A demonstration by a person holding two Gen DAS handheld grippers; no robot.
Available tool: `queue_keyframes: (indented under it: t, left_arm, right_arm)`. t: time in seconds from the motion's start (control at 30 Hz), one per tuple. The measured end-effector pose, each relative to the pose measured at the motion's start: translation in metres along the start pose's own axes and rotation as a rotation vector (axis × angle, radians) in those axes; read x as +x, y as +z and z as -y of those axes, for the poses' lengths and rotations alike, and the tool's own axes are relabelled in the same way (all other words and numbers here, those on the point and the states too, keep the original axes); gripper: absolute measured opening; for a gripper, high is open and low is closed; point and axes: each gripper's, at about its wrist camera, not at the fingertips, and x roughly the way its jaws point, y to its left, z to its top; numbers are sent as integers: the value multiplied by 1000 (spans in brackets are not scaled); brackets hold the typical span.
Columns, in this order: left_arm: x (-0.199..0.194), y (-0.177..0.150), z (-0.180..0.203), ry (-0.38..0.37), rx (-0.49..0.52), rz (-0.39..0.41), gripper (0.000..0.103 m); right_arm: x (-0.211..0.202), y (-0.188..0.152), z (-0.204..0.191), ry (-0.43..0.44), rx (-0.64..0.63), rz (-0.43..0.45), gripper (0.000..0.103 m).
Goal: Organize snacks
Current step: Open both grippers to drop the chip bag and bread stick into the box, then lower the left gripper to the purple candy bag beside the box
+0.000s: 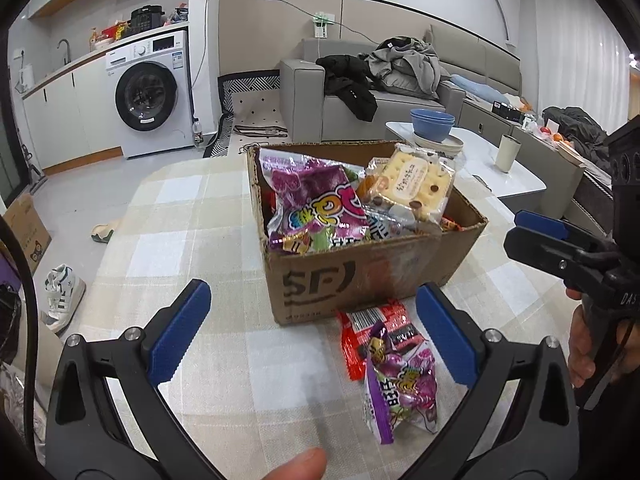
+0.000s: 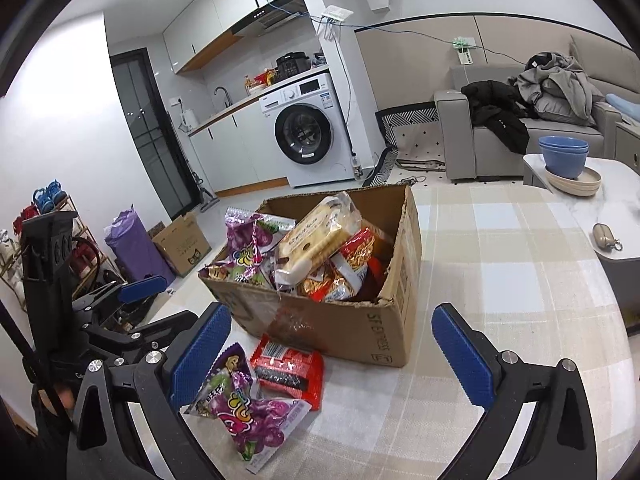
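Note:
A brown cardboard box (image 1: 360, 276) stands on the checked tablecloth, full of snack packs: a purple candy bag (image 1: 316, 204), a cream biscuit pack (image 1: 412, 180). It also shows in the right wrist view (image 2: 340, 328). In front of the box lie a purple candy bag (image 1: 400, 392) on top of a red packet (image 1: 360, 332); they also show in the right wrist view as the purple bag (image 2: 244, 412) and red packet (image 2: 288, 368). My left gripper (image 1: 316, 332) is open and empty above the table, just left of these packs. My right gripper (image 2: 332, 356) is open and empty; it shows at the right of the left wrist view (image 1: 540, 236).
A white side table (image 1: 488, 164) holds blue bowls (image 1: 432, 124), plates and a cup (image 1: 507, 153). A grey sofa (image 1: 360, 92) with clothes is behind. A washing machine (image 1: 150, 92) stands at the back left. Shoes and a box lie on the floor at left.

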Motion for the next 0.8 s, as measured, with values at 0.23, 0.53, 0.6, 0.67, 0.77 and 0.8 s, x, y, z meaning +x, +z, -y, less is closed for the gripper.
queue_keyframes:
  t: [0.23,0.53,0.6,0.67,0.77,0.8]
  left_arm:
    - [-11,-12,-5,19,16,-28,102]
    - [-13,-28,-5,9,34,-91,102]
    - [-11,-30,0,-3,38,-102,102]
    - [-8,-32,6,-19,57,-120,102]
    - [-3,-34,16,-31,88,-139,102]
    - [-2,-35,19,-36,96,-145,102]
  right_arm:
    - [0,-6,-3,14,0,-40,102]
    - [11,-12,-7,9,-7,-98,102]
    - [14,-14,-9,6,-26,-120,102]
    - [16,-15,-11,-3,-47,-138,102]
    - [17,-17,-12,-18,-65,-154,102]
    - [18,-17,-11,-17,-62,-159,102]
